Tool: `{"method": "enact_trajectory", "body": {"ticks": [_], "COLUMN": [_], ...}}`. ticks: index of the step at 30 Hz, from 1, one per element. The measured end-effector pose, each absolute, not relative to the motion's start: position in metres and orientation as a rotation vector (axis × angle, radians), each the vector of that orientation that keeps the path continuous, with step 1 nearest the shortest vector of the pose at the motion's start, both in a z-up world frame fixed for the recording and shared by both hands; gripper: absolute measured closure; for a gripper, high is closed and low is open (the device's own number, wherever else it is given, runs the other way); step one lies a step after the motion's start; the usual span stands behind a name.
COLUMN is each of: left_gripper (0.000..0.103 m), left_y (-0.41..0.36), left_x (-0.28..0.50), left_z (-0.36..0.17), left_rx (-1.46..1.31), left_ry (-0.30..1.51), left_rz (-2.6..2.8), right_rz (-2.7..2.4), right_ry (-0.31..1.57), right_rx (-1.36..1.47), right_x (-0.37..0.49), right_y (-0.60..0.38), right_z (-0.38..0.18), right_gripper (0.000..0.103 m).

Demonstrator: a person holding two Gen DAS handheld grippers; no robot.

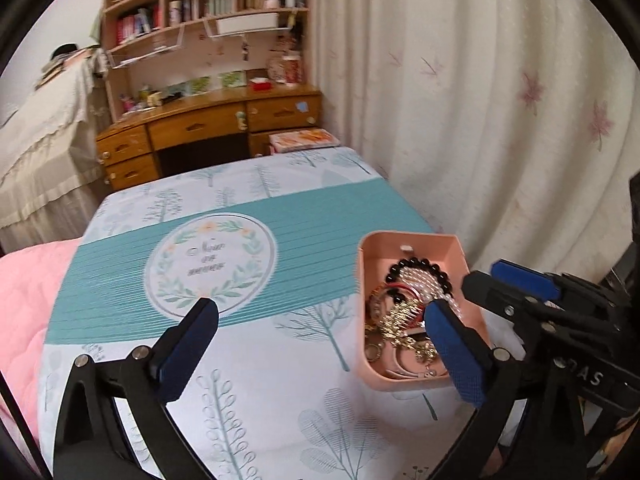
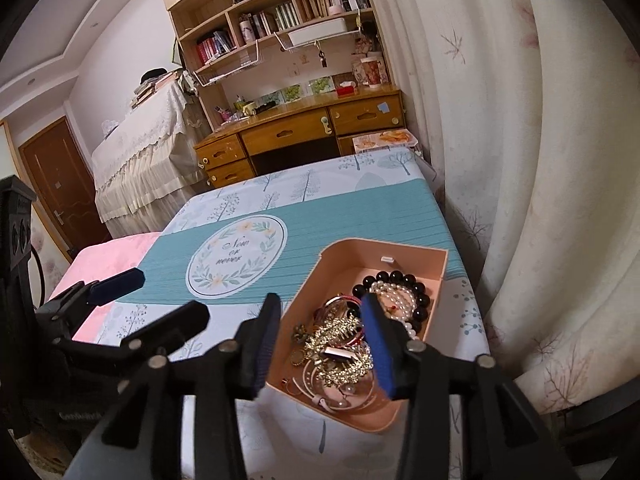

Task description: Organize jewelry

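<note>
Both grippers hang side by side, pointing the same way. The left gripper (image 1: 320, 336) has its fingers spread wide apart. The right gripper (image 2: 324, 344) is likewise parted, holding nothing.

The tray (image 2: 400, 258) sits on the bed (image 2: 360, 208), with jewelry (image 2: 340, 344) piled in it between the right gripper's (image 2: 322, 344) fingers (image 2: 378, 344). The desk (image 2: 304, 120) stands beyond them, the curtain (image 2: 520, 160) to their right.

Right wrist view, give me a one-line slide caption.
Open right hand-held gripper poised over a pink tray of tangled jewelry on a tree-print tablecloth.
</note>
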State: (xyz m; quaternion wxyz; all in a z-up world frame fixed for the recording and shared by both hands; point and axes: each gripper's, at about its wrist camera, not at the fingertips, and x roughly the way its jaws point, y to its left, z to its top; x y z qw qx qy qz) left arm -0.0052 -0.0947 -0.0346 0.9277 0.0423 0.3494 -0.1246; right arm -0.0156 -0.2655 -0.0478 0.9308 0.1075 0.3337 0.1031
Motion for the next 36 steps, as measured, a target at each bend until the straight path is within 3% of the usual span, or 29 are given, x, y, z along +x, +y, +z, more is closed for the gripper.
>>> {"method": "enact_trajectory", "body": {"ticks": [16,36], "left_gripper": [0.001,0.001], "left_y": [-0.073,-0.055], "left_x": [-0.045,-0.051], "left_z": [0.011,0.020], "left_rx": [0.148,0.019], "left_ry": [0.568,0.657], "left_rz": [0.029,0.058], "right_rz": [0.279,0.244], "right_ry": [0.665,0.623], "right_rx": [0.197,0.194], "right_x": [-0.040,-0.052], "right_y": [-0.237,-0.229], "right_z": [-0.009,0.004], "right_gripper": [0.049,0.047]}}
